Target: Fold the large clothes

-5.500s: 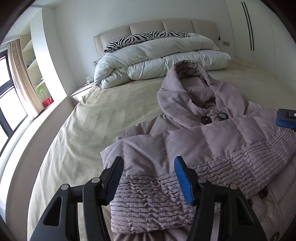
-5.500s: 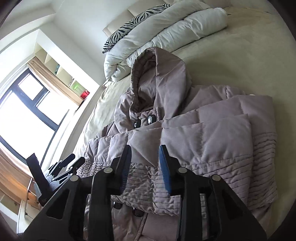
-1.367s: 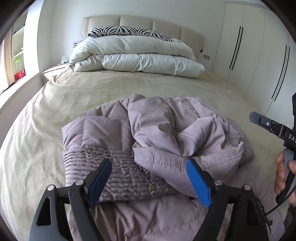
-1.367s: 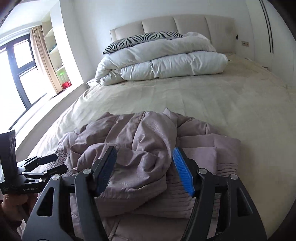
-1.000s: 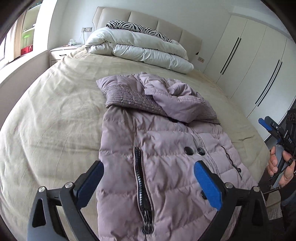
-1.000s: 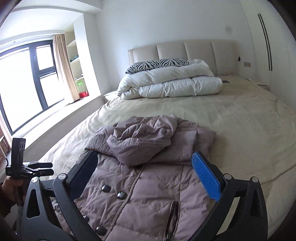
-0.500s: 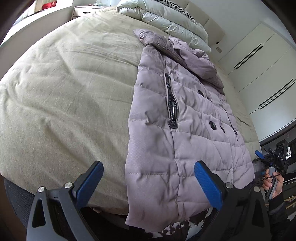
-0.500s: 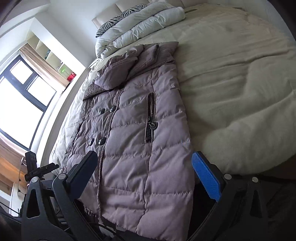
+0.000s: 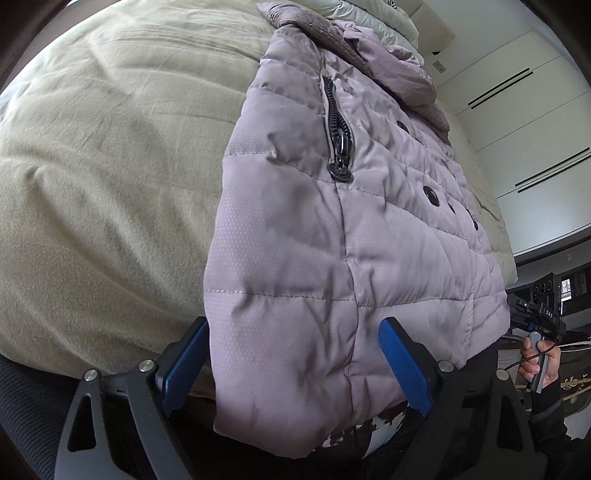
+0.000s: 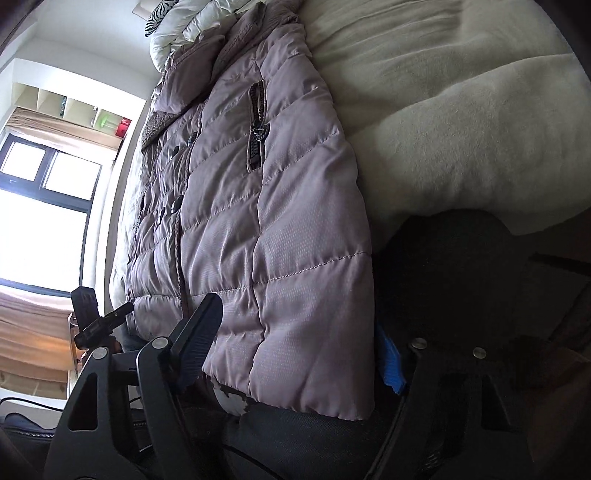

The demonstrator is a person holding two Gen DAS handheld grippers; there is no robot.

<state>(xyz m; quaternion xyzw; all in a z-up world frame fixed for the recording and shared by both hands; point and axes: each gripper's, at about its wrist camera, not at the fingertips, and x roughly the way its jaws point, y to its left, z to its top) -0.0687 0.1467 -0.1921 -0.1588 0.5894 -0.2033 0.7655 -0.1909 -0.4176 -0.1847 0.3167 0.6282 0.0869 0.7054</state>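
The quilted mauve coat (image 9: 332, 229) lay lengthwise on the beige bed (image 9: 110, 166), front side up, with its hood and sleeves folded over the chest at the far end and its hem hanging over the near edge of the mattress. A zipped pocket (image 9: 338, 136) and a row of dark buttons (image 9: 430, 191) showed on its front.

The left gripper (image 9: 291, 360) stood at the left corner of the hem, its jaws closing with that corner between them. The blue pads (image 9: 404, 363) were still fairly wide: the left one sat just at the coat's side edge and the right one lay over the fabric, but the fabric was not yet pinched.

The right gripper (image 10: 295, 343) stood at the other hem corner, its jaws also closing around the fabric. Its dark left finger (image 10: 199, 325) lay on top of the quilting, while the blue pad of the right finger (image 10: 389, 363) was half hidden behind the coat's side edge; whether the pads already pressed the cloth could not be told.

In the left wrist view, a hand (image 9: 543, 363) gripped the right gripper's handle beside the bed. White bedding (image 10: 192, 26) was piled at the head of the bed, and a white wardrobe (image 9: 517, 122) stood beyond.
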